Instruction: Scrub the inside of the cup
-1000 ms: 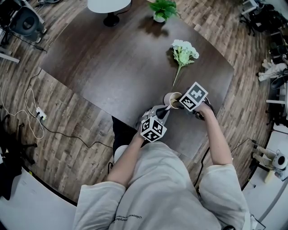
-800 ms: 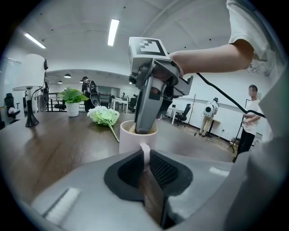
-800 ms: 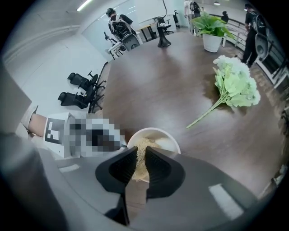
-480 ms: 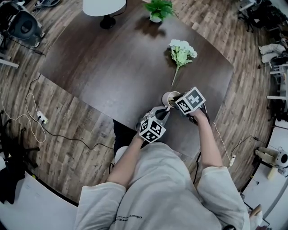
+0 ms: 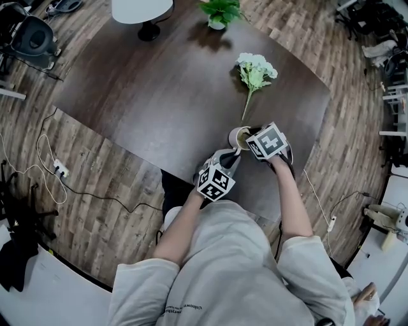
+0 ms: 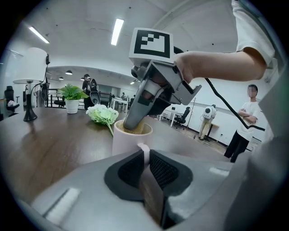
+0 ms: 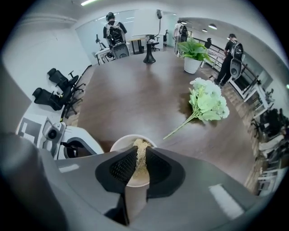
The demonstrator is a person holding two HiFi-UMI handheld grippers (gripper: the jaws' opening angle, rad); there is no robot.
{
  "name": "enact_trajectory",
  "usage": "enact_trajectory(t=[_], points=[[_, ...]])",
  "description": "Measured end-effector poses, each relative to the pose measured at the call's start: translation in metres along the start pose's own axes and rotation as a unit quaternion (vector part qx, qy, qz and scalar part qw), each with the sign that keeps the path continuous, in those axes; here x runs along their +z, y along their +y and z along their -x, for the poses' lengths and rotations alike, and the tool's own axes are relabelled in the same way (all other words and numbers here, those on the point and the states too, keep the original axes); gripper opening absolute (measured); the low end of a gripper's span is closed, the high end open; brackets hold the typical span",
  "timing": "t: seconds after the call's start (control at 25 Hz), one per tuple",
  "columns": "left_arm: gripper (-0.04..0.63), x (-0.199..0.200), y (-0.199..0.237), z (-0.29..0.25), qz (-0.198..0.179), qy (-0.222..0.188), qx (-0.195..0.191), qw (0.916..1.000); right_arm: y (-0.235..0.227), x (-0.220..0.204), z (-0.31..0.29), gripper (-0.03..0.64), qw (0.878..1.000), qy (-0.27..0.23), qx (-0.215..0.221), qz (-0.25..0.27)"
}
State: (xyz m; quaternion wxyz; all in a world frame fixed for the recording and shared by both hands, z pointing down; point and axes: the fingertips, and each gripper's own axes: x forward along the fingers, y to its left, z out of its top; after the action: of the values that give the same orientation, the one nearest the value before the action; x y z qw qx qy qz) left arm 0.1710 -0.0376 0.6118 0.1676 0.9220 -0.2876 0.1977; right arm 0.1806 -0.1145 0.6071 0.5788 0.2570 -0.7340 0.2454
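Observation:
A pale cup (image 5: 238, 137) stands on the dark wooden table (image 5: 159, 89) near its front edge. My left gripper (image 5: 231, 155) is shut on the cup's handle (image 6: 143, 151), which shows pinched between the black pads in the left gripper view. From the right, my right gripper (image 5: 245, 137) reaches down into the cup's mouth, shut on a tan scrub pad (image 7: 140, 155). The pad's lower end sits inside the cup (image 7: 118, 143), under the rim. In the left gripper view the right gripper's fingers (image 6: 135, 117) dip into the cup (image 6: 126, 140) with the tan pad (image 6: 137, 130) at the rim.
A bunch of white flowers (image 5: 255, 69) lies on the table just beyond the cup. A potted plant (image 5: 220, 11) and a white round stand (image 5: 141, 9) are at the far edge. The table's front edge (image 5: 255, 210) is close. A person (image 6: 244, 122) stands in the background.
My right gripper has shifted a little to the left over the cup with the pad still in it. The left gripper and the cup have stayed in place.

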Motion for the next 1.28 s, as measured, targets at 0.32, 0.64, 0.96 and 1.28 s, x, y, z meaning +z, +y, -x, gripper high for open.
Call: enact_trajectory(t=[0.32, 0.64, 0.96, 1.28], points=[[0.040, 0.000, -0.001, 0.002, -0.005, 0.001, 0.008, 1.0000, 0.016, -0.019, -0.001, 0.078, 0.991, 0.108, 0.021, 0.073], [0.040, -0.002, 0.000, 0.003, -0.013, 0.003, 0.008, 0.9999, 0.029, -0.021, 0.005, 0.077, 0.992, 0.068, 0.107, 0.006], [0.040, -0.003, 0.001, 0.001, -0.015, 0.005, 0.007, 0.9999, 0.033, -0.018, 0.024, 0.077, 0.991, 0.023, 0.128, -0.011], [0.040, -0.002, 0.002, 0.001, -0.025, 0.008, 0.003, 0.9997, 0.037, -0.027, 0.063, 0.077, 0.991, -0.023, 0.133, -0.004]])
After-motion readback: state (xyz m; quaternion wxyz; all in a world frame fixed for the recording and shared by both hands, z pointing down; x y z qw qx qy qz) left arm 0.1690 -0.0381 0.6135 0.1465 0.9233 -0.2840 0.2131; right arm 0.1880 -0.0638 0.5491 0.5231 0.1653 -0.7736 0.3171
